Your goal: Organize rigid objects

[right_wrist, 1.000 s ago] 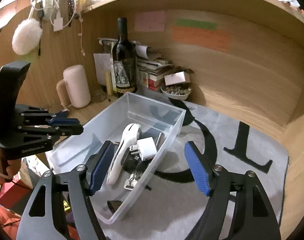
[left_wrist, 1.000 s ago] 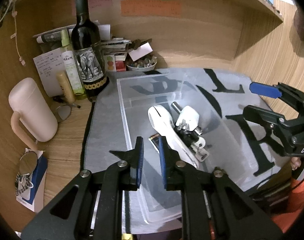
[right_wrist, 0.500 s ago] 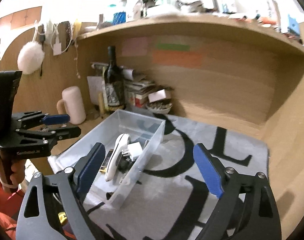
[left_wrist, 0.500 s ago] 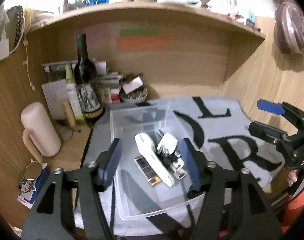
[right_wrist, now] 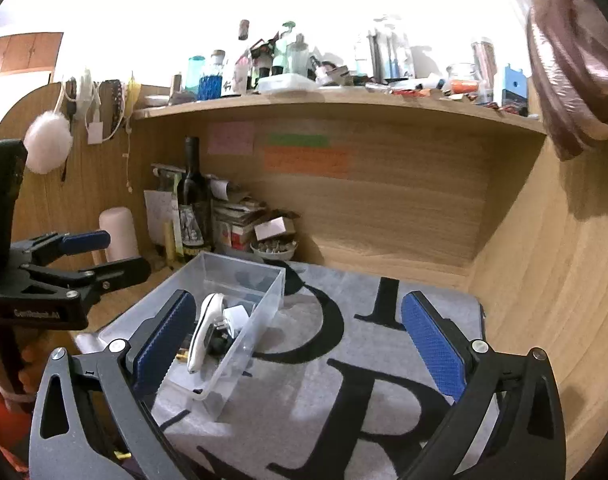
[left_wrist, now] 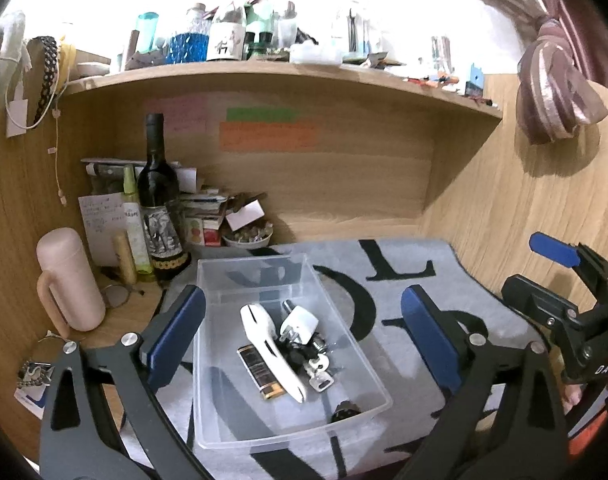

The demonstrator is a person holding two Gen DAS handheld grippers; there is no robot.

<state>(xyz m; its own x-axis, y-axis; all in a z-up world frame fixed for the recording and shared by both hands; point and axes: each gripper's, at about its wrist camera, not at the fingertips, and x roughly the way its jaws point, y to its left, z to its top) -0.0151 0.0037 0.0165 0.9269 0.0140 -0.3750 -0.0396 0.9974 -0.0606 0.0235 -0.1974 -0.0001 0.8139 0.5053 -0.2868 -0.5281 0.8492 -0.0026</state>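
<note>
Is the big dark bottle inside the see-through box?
No, the dark bottle stands on the desk behind the clear box, beside the pink mug.

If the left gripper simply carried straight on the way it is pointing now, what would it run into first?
Most likely the clear plastic bin lying between the open left gripper fingers, probably the white opener inside; depth is hard to judge.

A wooden desk alcove [left_wrist: 344, 184] fills the frame, its back wall bearing pink, green and orange notes [left_wrist: 263, 128]. A cluttered shelf [left_wrist: 263, 70] spans the top beneath bright light. A tied curtain [left_wrist: 556, 92] hangs upper right.
</note>
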